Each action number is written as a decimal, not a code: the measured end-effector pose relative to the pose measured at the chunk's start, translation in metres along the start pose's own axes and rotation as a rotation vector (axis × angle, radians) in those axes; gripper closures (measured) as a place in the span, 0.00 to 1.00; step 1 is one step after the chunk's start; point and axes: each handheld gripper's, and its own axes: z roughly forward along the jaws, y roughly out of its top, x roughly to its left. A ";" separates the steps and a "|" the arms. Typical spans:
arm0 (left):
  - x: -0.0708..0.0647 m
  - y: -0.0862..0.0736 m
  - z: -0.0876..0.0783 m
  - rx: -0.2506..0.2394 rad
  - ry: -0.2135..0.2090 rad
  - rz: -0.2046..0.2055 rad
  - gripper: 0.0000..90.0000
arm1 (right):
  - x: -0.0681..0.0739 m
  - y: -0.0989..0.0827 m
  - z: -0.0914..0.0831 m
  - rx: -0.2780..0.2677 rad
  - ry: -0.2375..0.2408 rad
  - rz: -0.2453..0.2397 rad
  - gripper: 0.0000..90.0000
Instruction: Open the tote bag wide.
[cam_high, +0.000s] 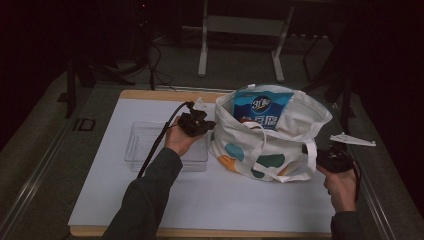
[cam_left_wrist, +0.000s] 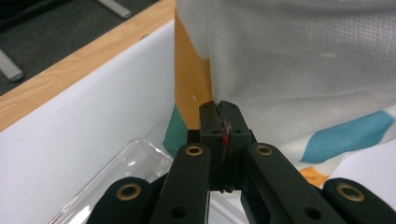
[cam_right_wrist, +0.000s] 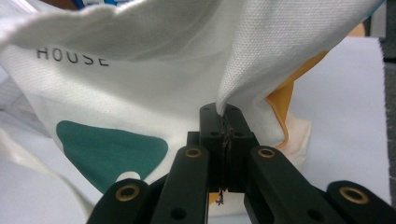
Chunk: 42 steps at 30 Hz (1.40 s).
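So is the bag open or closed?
Open. The bag's mouth gapes wide, and a blue packet stands inside it. The left tool and right tool each pinch the cloth at one side.

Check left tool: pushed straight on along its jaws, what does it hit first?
The tote bag. The left tool is already shut on a fold of its cloth, so going on would likely just press into the bag's side; what lies behind the cloth is hidden.

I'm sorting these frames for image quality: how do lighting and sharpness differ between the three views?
High view: dim overall, surroundings nearly black, the tote bag and white table cover are readable but soft. Left gripper view: bright, the bag cloth shows its weave, the clear plastic tray at the bottom is blurred. Right gripper view: evenly lit, the weave and "HOUSE" lettering are crisp.
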 end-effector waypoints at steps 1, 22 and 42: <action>0.001 0.000 -0.003 -0.015 -0.011 -0.011 1.00 | 0.000 0.001 -0.001 -0.005 -0.001 0.001 0.99; -0.012 -0.020 0.003 0.085 -0.011 0.067 1.00 | 0.005 -0.015 -0.007 0.041 0.035 -0.047 0.99; -0.015 -0.033 0.039 0.168 -0.041 0.036 1.00 | 0.000 -0.041 0.029 0.185 0.006 -0.038 0.99</action>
